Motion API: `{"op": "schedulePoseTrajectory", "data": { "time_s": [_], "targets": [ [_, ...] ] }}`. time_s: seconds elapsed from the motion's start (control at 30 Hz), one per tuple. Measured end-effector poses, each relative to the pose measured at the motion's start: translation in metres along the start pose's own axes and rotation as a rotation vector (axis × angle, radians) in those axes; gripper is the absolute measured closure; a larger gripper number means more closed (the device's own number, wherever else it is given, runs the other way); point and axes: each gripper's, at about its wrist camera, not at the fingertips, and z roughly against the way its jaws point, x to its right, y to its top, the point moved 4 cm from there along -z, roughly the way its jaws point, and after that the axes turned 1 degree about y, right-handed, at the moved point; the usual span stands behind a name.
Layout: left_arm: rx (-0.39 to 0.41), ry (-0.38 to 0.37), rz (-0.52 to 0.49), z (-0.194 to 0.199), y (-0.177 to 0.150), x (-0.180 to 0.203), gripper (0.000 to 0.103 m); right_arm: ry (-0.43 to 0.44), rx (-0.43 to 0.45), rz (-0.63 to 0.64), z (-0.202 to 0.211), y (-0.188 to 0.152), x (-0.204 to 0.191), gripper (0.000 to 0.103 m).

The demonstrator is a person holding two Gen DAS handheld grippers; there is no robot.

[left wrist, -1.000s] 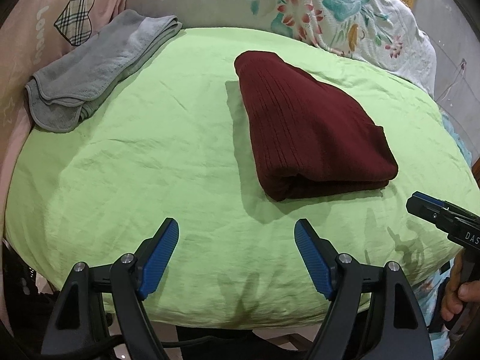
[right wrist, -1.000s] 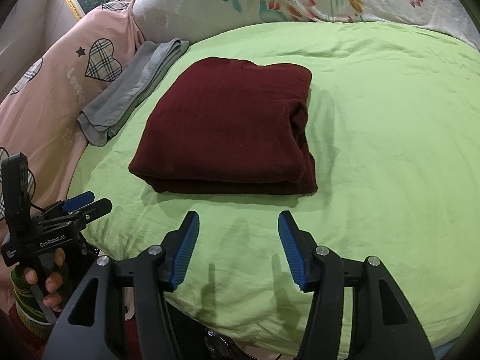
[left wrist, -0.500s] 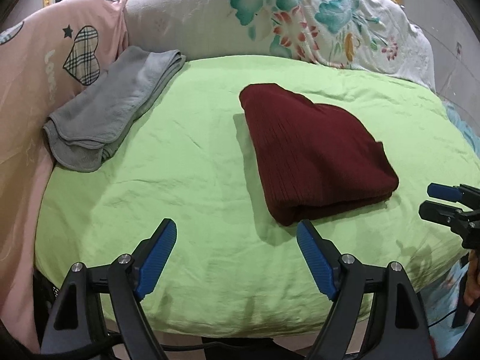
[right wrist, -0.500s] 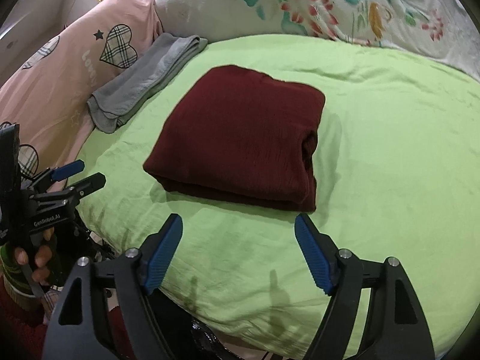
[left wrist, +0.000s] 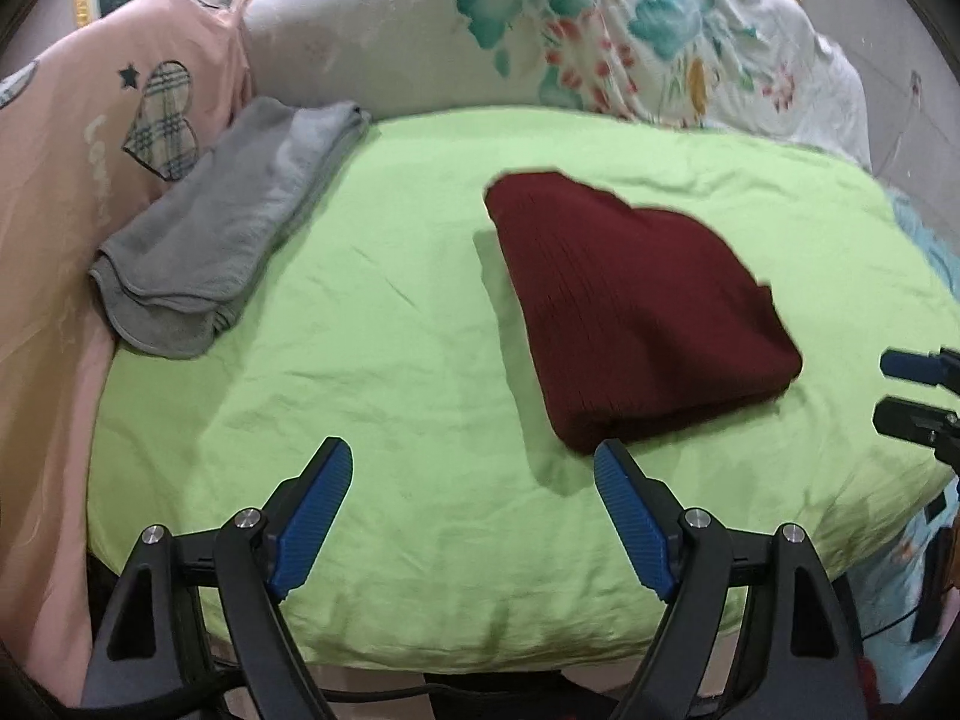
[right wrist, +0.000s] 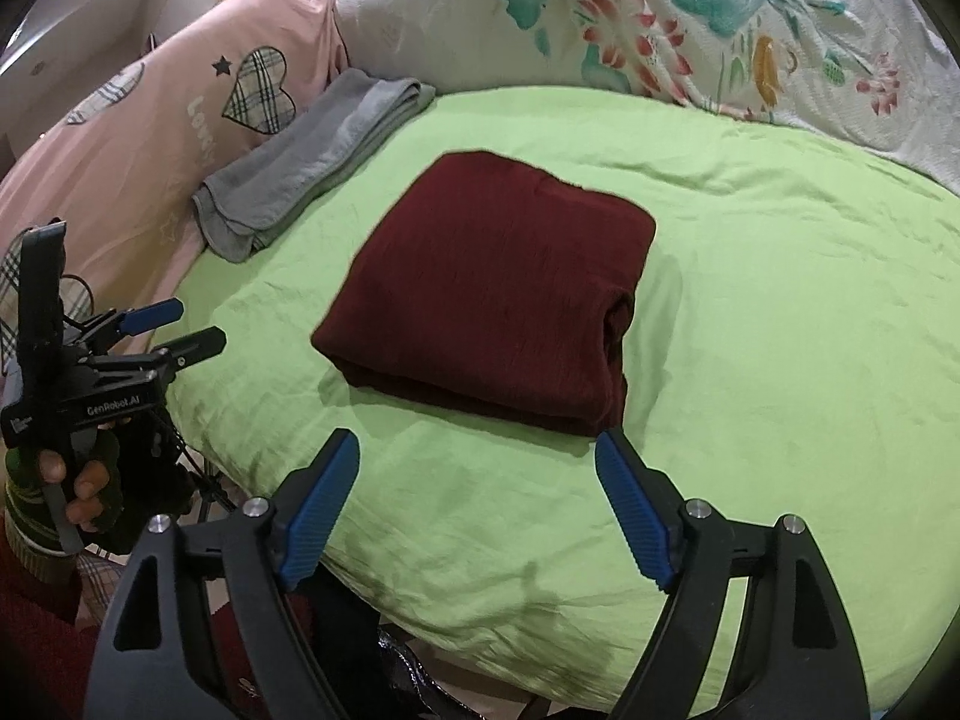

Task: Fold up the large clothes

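Observation:
A dark red knitted garment (left wrist: 636,312) lies folded into a compact rectangle on the light green bed cover (left wrist: 390,372); it also shows in the right wrist view (right wrist: 498,288). My left gripper (left wrist: 474,510) is open and empty, held above the front of the bed, just short of the garment's near corner. My right gripper (right wrist: 477,504) is open and empty, just short of the garment's near edge. Each gripper shows in the other's view, the right one (left wrist: 918,396) at the far right, the left one (right wrist: 168,330) at the left.
A folded grey towel (left wrist: 228,240) lies at the bed's left back, against a pink pillow with a plaid heart (left wrist: 108,138). A floral quilt (left wrist: 600,42) is piled along the back. The bed's front edge (left wrist: 480,648) drops off below the grippers.
Both grippers have drawn back and up from the folded garment, so more of the pillows and quilt shows. The right gripper's jaws have opened wider. The garment has not moved.

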Motion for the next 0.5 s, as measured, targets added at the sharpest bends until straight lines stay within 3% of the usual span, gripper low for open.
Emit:
{"op": "schedulePoseTrajectory", "data": {
  "time_s": [0.07,0.27,0.5],
  "targets": [
    [-0.030,0.053,-0.012,-0.010,-0.004,0.005,0.020,0.000,-0.011,-0.009,-0.008,-0.003,0.001,0.022],
    [-0.039,0.017,-0.008,-0.022,-0.003,0.015,0.020,-0.003,-0.034,-0.013,-0.025,-0.006,-0.001,0.022],
    [-0.083,0.050,-0.031,-0.037,0.007,0.023,0.018,-0.005,-0.047,-0.038,-0.036,-0.001,0.004,0.021]
  ]
}}
